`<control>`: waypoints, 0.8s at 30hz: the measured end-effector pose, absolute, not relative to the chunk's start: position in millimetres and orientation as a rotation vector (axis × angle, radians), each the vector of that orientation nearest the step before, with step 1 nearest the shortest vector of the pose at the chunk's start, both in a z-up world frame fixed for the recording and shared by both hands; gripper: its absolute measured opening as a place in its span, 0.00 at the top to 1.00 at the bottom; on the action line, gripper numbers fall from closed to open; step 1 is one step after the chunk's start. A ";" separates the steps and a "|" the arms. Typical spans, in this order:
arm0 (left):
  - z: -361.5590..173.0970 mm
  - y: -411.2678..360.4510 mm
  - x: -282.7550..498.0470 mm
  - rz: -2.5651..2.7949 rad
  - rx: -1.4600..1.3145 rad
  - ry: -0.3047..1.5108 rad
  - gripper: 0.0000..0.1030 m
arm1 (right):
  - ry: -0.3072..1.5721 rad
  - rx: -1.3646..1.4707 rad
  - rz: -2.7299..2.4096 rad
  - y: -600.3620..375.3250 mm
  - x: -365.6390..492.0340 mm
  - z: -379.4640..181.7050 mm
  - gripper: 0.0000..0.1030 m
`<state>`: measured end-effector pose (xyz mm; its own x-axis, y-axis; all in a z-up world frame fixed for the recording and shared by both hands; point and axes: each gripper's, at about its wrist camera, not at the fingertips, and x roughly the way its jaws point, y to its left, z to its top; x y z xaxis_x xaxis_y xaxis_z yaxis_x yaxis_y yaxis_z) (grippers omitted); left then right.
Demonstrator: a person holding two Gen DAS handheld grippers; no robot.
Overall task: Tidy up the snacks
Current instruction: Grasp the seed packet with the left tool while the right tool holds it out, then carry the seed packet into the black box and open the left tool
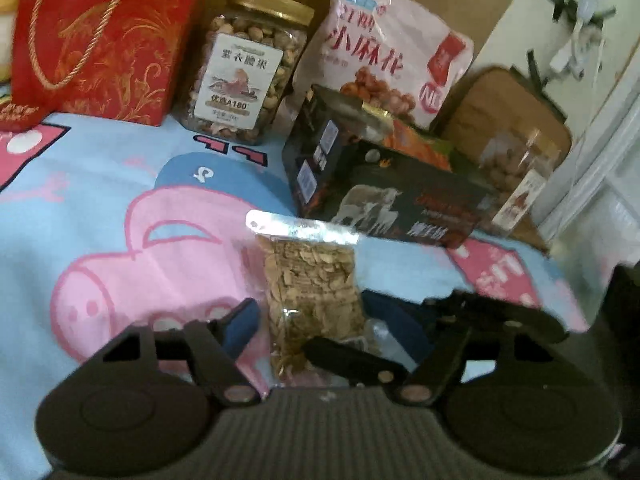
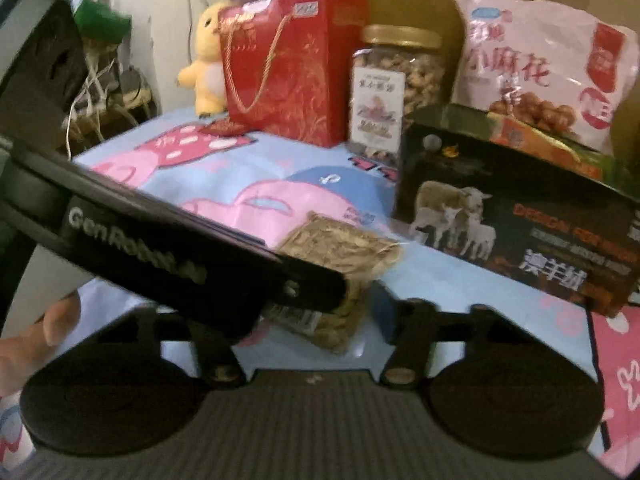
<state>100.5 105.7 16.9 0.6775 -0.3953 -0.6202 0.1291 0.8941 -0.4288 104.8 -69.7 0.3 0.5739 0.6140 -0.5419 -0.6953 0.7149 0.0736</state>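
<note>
Snack packet (image 1: 310,280) lies on the cartoon cloth (image 1: 100,208), at seven o'clock from the dark box (image 1: 384,192), between both part-open tongs, left (image 1: 308,320) and right (image 2: 362,304), grasping seemingly underway; next comes closing, I judge.

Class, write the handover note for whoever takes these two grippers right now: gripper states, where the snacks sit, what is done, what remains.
Left gripper: jaws either side of the clear packet of flaked snack; contact unclear.
Right gripper: at the same packet from the other side; grip unclear.
Packet lies on the blue cartoon cloth.
At the back: red gift bag, gold-lidded nut jar, pink snack bag, black sheep-print box.
Left: placing the packet.
</note>
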 end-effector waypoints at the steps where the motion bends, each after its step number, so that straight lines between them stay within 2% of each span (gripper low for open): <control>1: 23.0 104.4 95.4 -0.307 -0.364 0.757 0.31 | 0.573 -0.134 0.770 -71.3 104.1 0.2 0.50; 7: 78.5 86.7 102.7 -0.335 -0.257 0.613 0.31 | 0.379 -0.142 0.715 -79.4 83.6 35.7 0.50; 12: 112.7 64.7 163.2 -0.363 -0.200 0.553 0.28 | 0.268 -0.134 0.624 -93.0 122.9 76.9 0.50; 14: 107.5 58.2 196.4 -0.351 -0.199 0.576 0.22 | 0.270 -0.135 0.591 -95.6 152.5 83.4 0.46; 16: 94.8 53.5 221.2 -0.314 -0.176 0.615 0.22 | 0.289 -0.154 0.560 -94.6 177.9 80.7 0.31; 19: 88.0 55.3 224.7 -0.233 -0.172 0.640 0.21 | 0.370 -0.092 0.522 -107.0 193.5 72.8 0.30; 21: 91.4 58.1 213.0 -0.189 -0.169 0.621 0.09 | 0.374 -0.032 0.512 -122.6 179.8 70.4 0.30; 23: 100.3 59.3 190.9 -0.142 -0.147 0.566 0.03 | 0.362 0.016 0.467 -137.3 158.4 68.8 0.25; 24: 105.4 59.0 179.8 -0.124 -0.131 0.541 0.00 | 0.336 0.047 0.437 -145.3 141.7 67.6 0.19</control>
<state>179.8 59.0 105.4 0.8499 -0.1516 -0.5047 0.0828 0.9842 -0.1564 141.7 -145.3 67.6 0.8519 0.4231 -0.3086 -0.4077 0.9057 0.1165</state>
